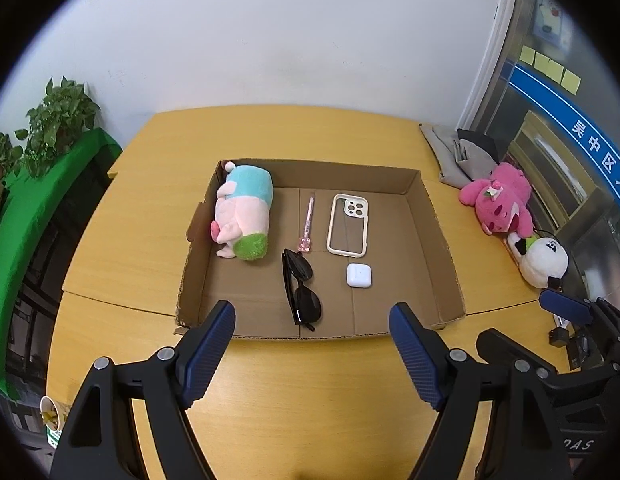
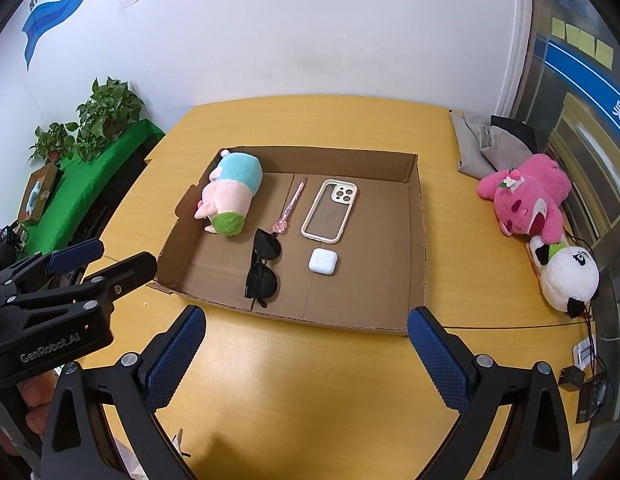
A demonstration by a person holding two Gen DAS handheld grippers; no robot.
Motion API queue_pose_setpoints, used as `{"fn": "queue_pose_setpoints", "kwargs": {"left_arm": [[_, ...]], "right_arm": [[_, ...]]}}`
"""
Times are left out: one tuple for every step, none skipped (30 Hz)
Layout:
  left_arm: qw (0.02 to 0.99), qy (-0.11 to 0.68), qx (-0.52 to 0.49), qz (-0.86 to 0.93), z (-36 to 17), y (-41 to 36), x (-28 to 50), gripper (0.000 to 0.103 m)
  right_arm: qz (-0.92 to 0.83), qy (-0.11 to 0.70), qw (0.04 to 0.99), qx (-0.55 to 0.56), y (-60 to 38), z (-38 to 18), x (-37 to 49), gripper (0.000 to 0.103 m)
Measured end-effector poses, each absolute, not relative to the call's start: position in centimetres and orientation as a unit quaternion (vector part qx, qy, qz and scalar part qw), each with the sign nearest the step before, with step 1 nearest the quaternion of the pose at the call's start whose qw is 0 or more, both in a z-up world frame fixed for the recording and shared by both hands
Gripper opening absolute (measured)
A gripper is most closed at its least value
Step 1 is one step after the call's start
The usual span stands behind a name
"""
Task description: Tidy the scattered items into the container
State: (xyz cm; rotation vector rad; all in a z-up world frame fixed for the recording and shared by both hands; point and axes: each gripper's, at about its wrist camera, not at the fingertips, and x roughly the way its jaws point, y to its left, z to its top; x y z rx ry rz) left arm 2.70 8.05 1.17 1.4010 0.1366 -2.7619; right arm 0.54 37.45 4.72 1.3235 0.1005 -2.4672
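Observation:
A shallow cardboard box [image 1: 437,236] [image 2: 417,240] sits mid-table. In it lie a pink, blue and green plush [image 1: 246,212] [image 2: 230,196], a pink pen [image 1: 308,220] [image 2: 290,208], a clear phone case [image 1: 348,225] [image 2: 329,210], black sunglasses [image 1: 302,288] [image 2: 264,266] and a white earbud case [image 1: 358,275] [image 2: 323,261]. My left gripper [image 1: 311,322] is open and empty above the box's near edge; it also shows in the right wrist view [image 2: 106,254]. My right gripper [image 2: 308,328] is open and empty just in front of the box; it also shows in the left wrist view [image 1: 549,320].
On the table's right edge lie a pink plush bear [image 1: 499,200] [image 2: 525,196], a white panda plush [image 1: 543,260] [image 2: 569,276] and grey cloth [image 1: 453,152] [image 2: 481,140]. Cables and a charger [image 2: 585,380] sit at the near right. Potted plants [image 1: 58,120] stand on a green-covered surface at left.

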Motion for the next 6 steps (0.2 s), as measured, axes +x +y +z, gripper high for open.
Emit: {"fn": "queue_pose_setpoints", "kwargs": {"left_arm": [[0.023,0.038,0.453,-0.89,1.18,8.22,2.7,0.079],[0.025,0.037,0.455,-0.889,1.12,8.26,2.66,0.079],[0.024,0.04,0.458,-0.888,1.04,8.28,2.62,0.079],[0.023,0.044,0.46,-0.886,0.93,8.25,2.59,0.079],[0.023,0.049,0.464,-0.884,0.79,8.23,2.56,0.079],[0.023,0.05,0.467,-0.882,0.66,8.23,2.54,0.079]], "right_arm": [[-0.868,0.035,0.169,0.466,37.47,4.71,0.55,0.102],[-0.868,0.035,0.169,0.466,37.55,4.69,0.59,0.102],[-0.868,0.035,0.169,0.466,37.6,4.66,0.62,0.102],[-0.868,0.034,0.169,0.466,37.68,4.64,0.64,0.102],[-0.868,0.034,0.169,0.466,37.72,4.65,0.65,0.102],[-0.868,0.034,0.169,0.466,37.75,4.64,0.65,0.102]]}}
